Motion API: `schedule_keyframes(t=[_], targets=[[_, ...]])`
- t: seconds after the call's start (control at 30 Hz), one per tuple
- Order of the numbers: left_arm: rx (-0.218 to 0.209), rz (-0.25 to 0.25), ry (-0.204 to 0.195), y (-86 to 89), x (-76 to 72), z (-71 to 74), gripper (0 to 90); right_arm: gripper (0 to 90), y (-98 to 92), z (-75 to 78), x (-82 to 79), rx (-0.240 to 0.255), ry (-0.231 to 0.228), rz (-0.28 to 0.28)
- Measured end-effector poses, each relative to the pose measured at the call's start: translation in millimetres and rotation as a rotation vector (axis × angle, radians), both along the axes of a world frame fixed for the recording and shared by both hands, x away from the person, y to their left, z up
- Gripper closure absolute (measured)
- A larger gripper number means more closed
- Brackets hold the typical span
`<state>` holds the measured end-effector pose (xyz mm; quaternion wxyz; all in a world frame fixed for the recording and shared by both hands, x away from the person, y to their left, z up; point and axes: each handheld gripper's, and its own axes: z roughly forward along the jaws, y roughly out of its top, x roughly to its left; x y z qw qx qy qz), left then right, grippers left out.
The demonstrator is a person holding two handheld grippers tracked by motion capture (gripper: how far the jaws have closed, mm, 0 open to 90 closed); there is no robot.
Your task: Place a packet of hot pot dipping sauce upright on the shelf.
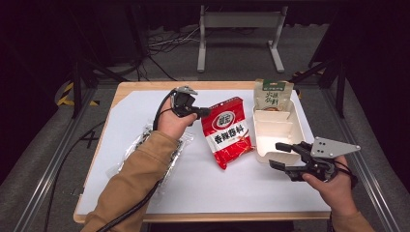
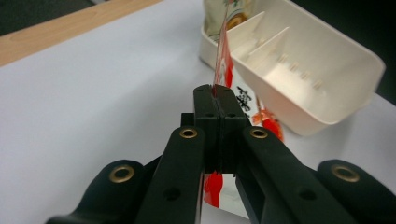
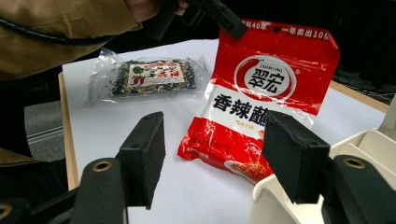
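With our left gripper (image 1: 205, 112) clamped on the top corner of the red seasoning pouch (image 1: 227, 131), the pouch hangs tilted with its long axis toward 5 o'clock, the white divided tray (image 1: 279, 129) at its 3 o'clock, where our right gripper (image 1: 283, 155) waits open-jawed.

High view above near table edge, facing fwd and down, far off, left gripper view close along shut black jaws toward white divided plastic tray (image 2: 299, 70), right gripper view low, close, both gripper views sharing red glossy seasoning pouch (image 3: 261, 93)

Clear packet (image 1: 145, 145) — part hidden under left sleeve (image 1: 140, 179).
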<state>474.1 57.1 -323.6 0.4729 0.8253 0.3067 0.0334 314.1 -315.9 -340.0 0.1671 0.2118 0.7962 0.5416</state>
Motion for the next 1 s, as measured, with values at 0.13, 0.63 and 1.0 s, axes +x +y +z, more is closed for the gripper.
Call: schedule_keyframes(t=[0.13, 0.63, 1.0], targets=[[-0.008, -0.041, -0.022, -0.9, -15.4, 12.5, 89.7, 38.7, -0.4, 1.0, -0.3, 0.003, -0.003, -0.001], [0.014, -0.21, -0.137, -11.0, -70.0, 46.6, 89.8, 45.9, 0.7, 2.7, -0.9, -0.012, 0.026, 0.025], [0.032, -0.254, -0.201, -3.1, -94.1, 71.0, 89.8, 42.0, 9.1, 1.3, 2.0, -0.051, 0.063, 0.046]])
